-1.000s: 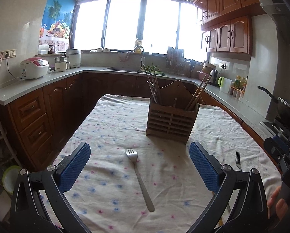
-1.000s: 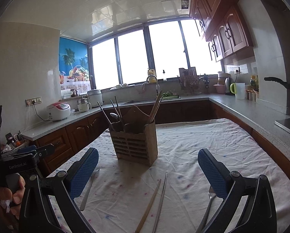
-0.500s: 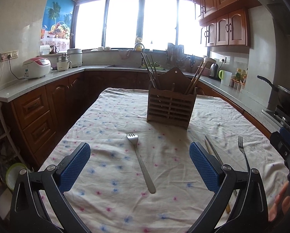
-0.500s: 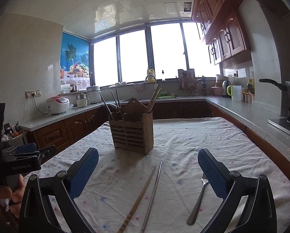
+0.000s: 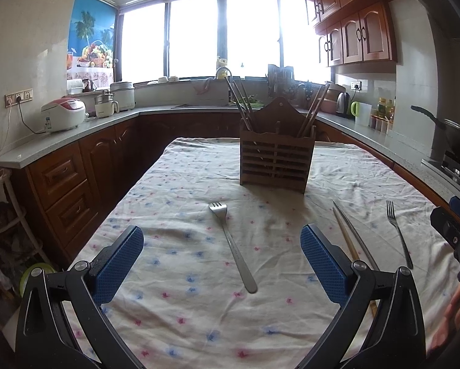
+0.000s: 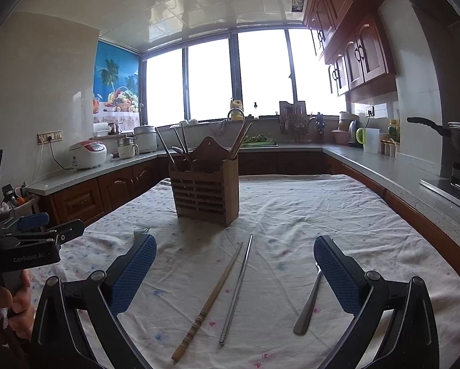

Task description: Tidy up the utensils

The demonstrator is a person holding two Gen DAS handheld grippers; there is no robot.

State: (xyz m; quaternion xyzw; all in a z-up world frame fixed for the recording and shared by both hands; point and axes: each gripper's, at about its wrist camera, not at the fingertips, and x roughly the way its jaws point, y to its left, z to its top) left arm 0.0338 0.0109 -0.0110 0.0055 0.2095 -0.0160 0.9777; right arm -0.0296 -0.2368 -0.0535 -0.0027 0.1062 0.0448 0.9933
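Holder (image 5: 277, 161): slatted wooden box with peaked back, upright mid-table, chopsticks standing in it.
Cloth (image 5: 174, 190): creased white fabric, small flower print.
Left gripper (image 5: 222, 259): blue ribbed pads spread wide, empty, above steel fork (image 5: 233, 246).
Right gripper (image 6: 234, 266): pads apart, empty, above wooden chopstick (image 6: 210, 299) and metal chopstick (image 6: 237, 287) lying side by side.
Second fork (image 6: 308, 307): flat, by right pad.

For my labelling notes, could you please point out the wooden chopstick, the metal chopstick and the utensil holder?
wooden chopstick (image 6: 213, 296), right wrist view, mid-shaft.
metal chopstick (image 6: 237, 287), right wrist view, mid-shaft.
utensil holder (image 6: 203, 195), right wrist view, slatted front.
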